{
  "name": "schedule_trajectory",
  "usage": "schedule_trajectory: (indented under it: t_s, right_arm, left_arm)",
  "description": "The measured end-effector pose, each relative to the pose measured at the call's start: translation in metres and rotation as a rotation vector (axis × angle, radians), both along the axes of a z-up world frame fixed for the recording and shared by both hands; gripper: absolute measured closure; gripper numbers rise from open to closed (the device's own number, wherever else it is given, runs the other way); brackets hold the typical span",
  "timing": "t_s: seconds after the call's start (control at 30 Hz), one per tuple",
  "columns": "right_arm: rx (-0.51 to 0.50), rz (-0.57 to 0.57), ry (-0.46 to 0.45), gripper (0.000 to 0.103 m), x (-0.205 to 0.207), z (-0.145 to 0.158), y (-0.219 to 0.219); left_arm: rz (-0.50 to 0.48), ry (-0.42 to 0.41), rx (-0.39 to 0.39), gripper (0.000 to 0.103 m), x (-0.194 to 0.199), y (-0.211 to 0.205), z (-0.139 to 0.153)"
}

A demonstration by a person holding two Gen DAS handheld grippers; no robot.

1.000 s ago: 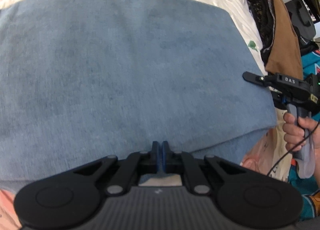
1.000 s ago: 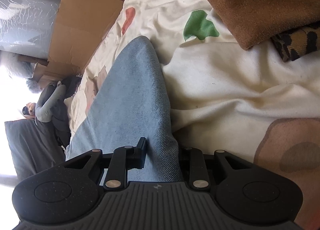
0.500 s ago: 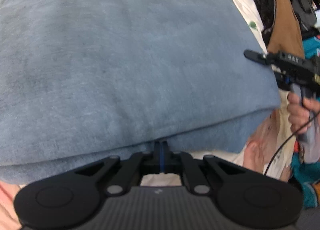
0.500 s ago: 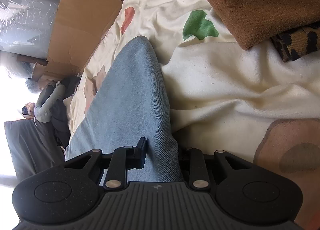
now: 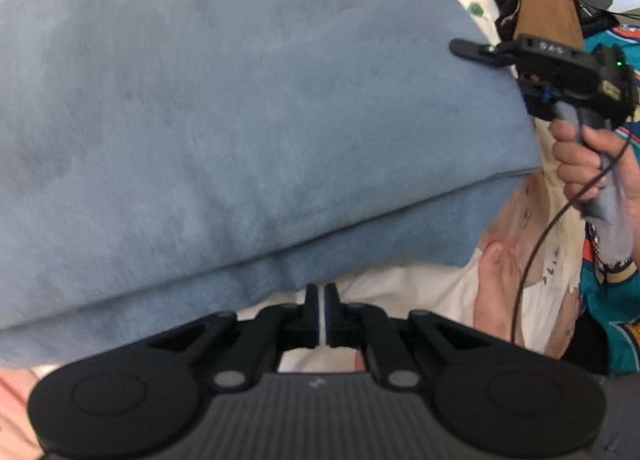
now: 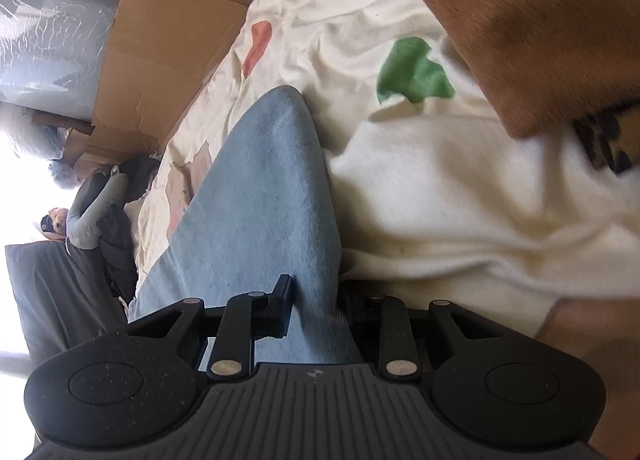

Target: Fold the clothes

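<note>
Cream bedsheet (image 6: 440,195) serves as the folding surface. Blue garment (image 5: 240,119) lies on it, doubled over. Right gripper (image 6: 316,296) clamps its folded edge, probably pinning the fold. Left gripper (image 5: 321,300), jaws nearly together, empty, sits just beside near edge.

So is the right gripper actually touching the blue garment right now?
Touching. The right wrist view shows the blue garment running between the right gripper, its fingers pressed against the fold on both sides.

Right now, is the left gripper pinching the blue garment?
No. The left gripper is shut on nothing, its tips just short of the blue garment's edge, cream sheet behind them.
</note>
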State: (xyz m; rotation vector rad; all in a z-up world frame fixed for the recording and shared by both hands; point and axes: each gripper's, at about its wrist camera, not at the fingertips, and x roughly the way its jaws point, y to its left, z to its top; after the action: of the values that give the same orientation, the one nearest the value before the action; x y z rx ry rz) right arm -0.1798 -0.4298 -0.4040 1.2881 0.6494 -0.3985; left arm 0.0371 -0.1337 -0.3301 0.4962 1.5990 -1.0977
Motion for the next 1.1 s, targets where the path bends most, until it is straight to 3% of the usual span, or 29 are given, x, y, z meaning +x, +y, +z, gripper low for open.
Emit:
schedule_trajectory:
  t_s: [0.23, 0.3, 0.43, 0.57, 0.9, 1.1]
  right_arm:
    - [-0.046, 0.028, 0.000, 0.095, 0.005, 0.011, 0.001]
    - [-0.049, 0.023, -0.010, 0.096, 0.006, 0.017, 0.001]
    - [-0.087, 0.054, 0.014, 0.097, 0.014, 0.037, 0.006]
    - [-0.140, 0.100, 0.037, 0.097, 0.027, 0.065, 0.012]
    - [-0.245, 0.205, 0.085, 0.097, 0.065, 0.144, 0.039]
    - [-0.275, 0.250, 0.178, 0.098, 0.092, 0.181, 0.059]
  left_arm:
    - [0.074, -0.062, 0.000, 0.092, 0.029, 0.014, 0.021]
    - [0.088, -0.083, 0.006, 0.086, 0.043, 0.016, 0.026]
    - [0.155, -0.110, -0.015, 0.056, 0.070, 0.027, 0.040]
    - [0.233, -0.135, -0.066, 0.038, 0.090, 0.041, 0.050]
    - [0.439, -0.181, -0.102, 0.036, 0.126, 0.078, 0.056]
    - [0.517, -0.211, -0.157, 0.036, 0.142, 0.098, 0.062]
